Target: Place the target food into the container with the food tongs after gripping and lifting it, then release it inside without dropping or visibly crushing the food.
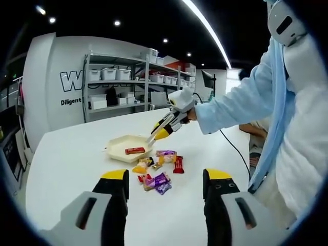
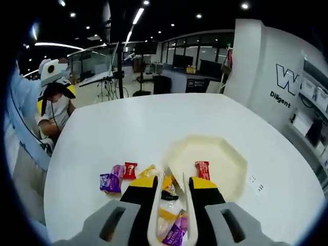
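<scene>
Large "W" above "Diligent" on the white wall (image 1: 66,84), both words cut off.

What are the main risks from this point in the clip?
1. The food tongs in the right gripper reach down among closely packed wrapped snacks, so they may pinch two at once or knock one aside.
2. The pile lies right beside the container, which already holds a red bar; a misjudged lift could bump its rim.

Shelving (image 1: 134,82) with bins stands behind the white table (image 1: 77,159).
</scene>
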### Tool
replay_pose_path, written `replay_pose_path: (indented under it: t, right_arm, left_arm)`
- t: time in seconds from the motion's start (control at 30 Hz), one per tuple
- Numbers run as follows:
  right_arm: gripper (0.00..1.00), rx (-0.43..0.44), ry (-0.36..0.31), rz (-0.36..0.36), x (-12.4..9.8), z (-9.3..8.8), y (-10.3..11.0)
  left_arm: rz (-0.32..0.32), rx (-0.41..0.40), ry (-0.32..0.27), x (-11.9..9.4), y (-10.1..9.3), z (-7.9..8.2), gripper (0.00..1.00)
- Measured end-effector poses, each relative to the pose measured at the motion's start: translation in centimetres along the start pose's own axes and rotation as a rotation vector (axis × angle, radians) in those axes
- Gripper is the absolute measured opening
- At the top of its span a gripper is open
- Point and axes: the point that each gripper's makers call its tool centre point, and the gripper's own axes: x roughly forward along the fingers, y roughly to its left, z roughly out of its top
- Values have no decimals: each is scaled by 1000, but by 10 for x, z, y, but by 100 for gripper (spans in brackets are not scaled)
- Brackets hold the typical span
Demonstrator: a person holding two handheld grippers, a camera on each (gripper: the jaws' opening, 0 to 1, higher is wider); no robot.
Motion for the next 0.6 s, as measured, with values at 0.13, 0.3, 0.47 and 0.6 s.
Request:
replay_pose_path:
  t: [0.13,0.3,0.47,0.6]
  right_arm:
    - [17,6,1,6,-2,-4,10]
    - [17,10,-6,28,-4,-5,26]
    - [18,9,-11,49,-2,-7,44]
    - [18,6,-11,72,1,-12,57]
  left_arm:
    - [-7,-2,-1,0,-4,0,56]
    - [-9,-1,-3,0,-7,0,57]
    - [-12,1,-5,-1,-10,1,58]
    - [-10,3,-5,-2,-12,0,58]
